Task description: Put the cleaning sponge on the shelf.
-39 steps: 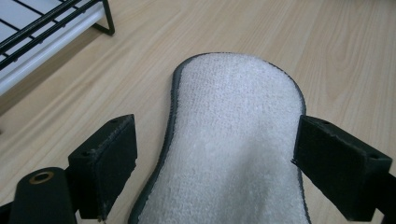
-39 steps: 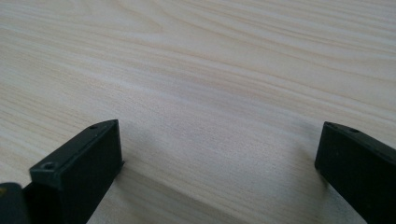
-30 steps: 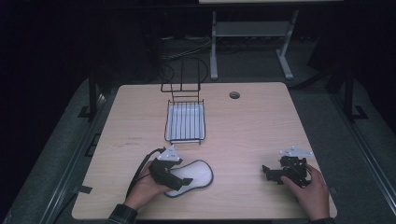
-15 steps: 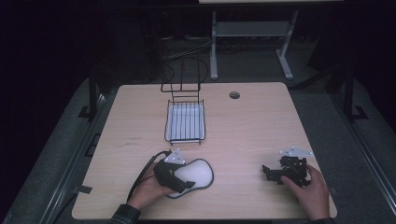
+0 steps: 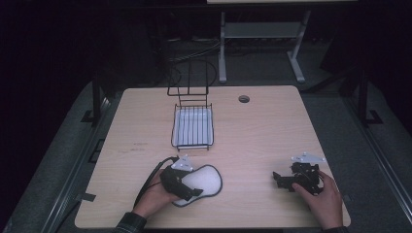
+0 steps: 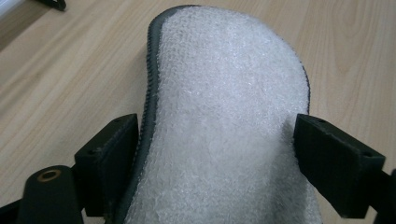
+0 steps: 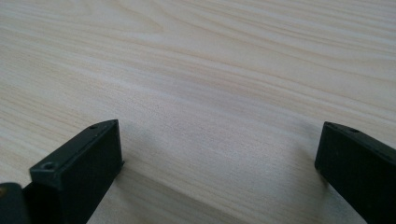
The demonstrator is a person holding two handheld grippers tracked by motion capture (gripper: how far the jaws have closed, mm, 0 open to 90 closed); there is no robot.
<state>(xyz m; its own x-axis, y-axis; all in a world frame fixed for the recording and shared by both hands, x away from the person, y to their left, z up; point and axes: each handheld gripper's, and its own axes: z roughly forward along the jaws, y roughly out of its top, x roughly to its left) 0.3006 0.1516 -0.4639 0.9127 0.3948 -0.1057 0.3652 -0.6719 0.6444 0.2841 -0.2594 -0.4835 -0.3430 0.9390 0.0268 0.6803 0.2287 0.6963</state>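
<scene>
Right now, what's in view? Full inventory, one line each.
Insole: one, white fleecy top with dark grey edge, flat on the table's near left, between the left gripper's open jaws.
Wire rack: one, black, table centre, far side of the insole.
Table: one, light wood, with a cable hole near its far edge.
Left gripper: black, open, straddling the insole.
Right gripper: black, open, over bare wood at near right.
Hands: two, one on each gripper.

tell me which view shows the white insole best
The left gripper view: the insole sits close up between the open jaws, its fleecy top and dark edge sharp. The high view shows it small but whole, beside the left gripper. The right gripper view looks at bare table.
</scene>
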